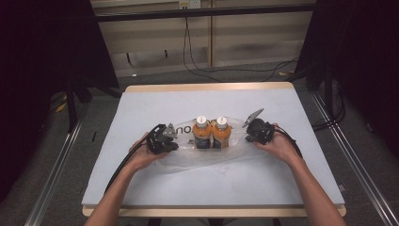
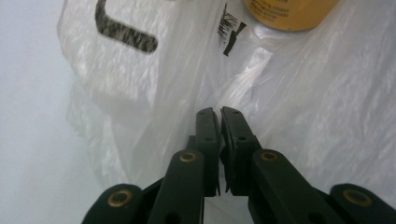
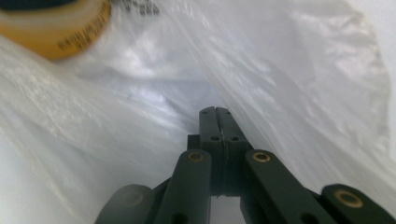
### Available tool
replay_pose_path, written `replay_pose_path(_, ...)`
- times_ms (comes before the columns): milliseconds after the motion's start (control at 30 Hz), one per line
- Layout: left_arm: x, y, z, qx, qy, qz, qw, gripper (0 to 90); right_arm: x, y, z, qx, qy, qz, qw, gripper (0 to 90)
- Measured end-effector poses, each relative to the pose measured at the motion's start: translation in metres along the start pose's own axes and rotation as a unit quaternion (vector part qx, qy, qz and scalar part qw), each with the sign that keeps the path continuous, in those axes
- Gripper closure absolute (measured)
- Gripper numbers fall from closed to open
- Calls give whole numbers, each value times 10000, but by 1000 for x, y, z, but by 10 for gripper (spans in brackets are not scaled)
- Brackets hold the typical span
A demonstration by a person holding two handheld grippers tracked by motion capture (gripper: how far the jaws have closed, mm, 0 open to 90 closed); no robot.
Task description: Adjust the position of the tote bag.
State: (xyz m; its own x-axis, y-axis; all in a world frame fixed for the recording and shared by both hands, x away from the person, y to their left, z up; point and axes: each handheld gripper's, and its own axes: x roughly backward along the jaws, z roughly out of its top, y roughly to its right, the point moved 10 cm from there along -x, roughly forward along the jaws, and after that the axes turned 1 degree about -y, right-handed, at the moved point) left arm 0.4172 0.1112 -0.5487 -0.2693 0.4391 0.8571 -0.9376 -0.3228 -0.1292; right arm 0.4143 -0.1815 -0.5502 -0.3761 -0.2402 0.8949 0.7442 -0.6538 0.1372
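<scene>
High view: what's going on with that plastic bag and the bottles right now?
A person works at the table with a gripper in each hand, one at either end of a thin white plastic bag that lies flat. Two orange-filled bottles with white caps stand side by side at the bag's middle. The left gripper has its jaws nearly together on a fold of the bag's film. The right gripper is shut, its tips against the film at the other end.

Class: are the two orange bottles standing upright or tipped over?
Upright: in the high view both orange bottles show white caps on top, side by side on the plastic bag.
</scene>
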Motion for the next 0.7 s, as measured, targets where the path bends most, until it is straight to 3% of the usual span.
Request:
replay_pose_path(167,1,0,-1,41,-3,57,10000,871,6,1,-12,137,-76,118,9998,900)
replay_pose_path(233,1,0,-2,-16,-15,49,10000,875,9,2,-18,118,-124,173,9997,900)
replay_pose_path(400,1,-2,-4,171,158,-12,9997,881,17,5,-36,79,-113,228,9996,900)
replay_pose_path(567,2,-3,-5,162,153,-30,9997,886,23,9,-49,-107,21,354,9993,900)
replay_pose_path(700,3,-3,-5,182,149,-43,9997,891,25,9,-52,-60,33,246,9997,900)
